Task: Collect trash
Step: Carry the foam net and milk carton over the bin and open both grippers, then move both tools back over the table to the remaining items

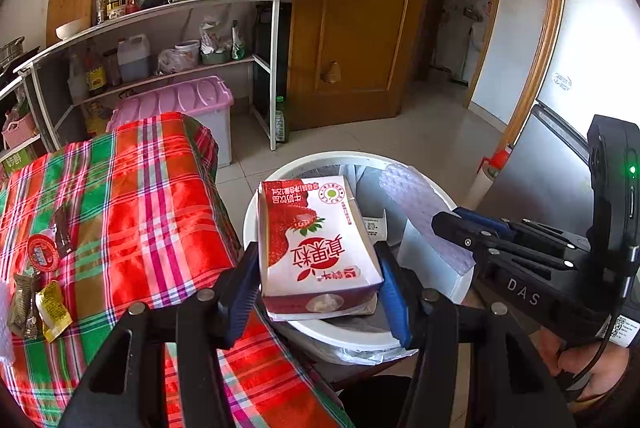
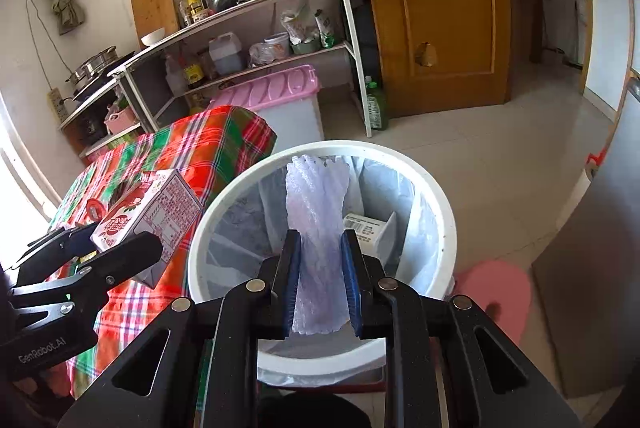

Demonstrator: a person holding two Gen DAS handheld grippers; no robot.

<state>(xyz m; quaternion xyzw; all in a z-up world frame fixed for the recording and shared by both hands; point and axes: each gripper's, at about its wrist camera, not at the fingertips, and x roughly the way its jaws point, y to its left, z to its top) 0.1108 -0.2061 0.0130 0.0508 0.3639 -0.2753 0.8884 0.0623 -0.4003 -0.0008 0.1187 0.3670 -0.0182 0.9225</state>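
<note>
My left gripper (image 1: 318,292) is shut on a red-and-white strawberry milk carton (image 1: 316,240) and holds it over the left rim of the white trash bin (image 1: 352,338). The carton also shows in the right wrist view (image 2: 148,216). My right gripper (image 2: 320,280) is shut on a translucent foam net sleeve (image 2: 318,211) and holds it above the bin's opening (image 2: 440,195). The sleeve shows in the left wrist view (image 1: 416,195) too. The bin has a plastic liner and holds a white box (image 2: 366,228).
A table with a red-green plaid cloth (image 1: 132,211) stands left of the bin, with a red lid (image 1: 42,252) and small wrappers (image 1: 52,308) on it. Behind are a shelf rack (image 1: 160,27), a pink-lidded box (image 1: 180,99) and a wooden door (image 1: 352,27). A pink stool (image 2: 496,292) stands right of the bin.
</note>
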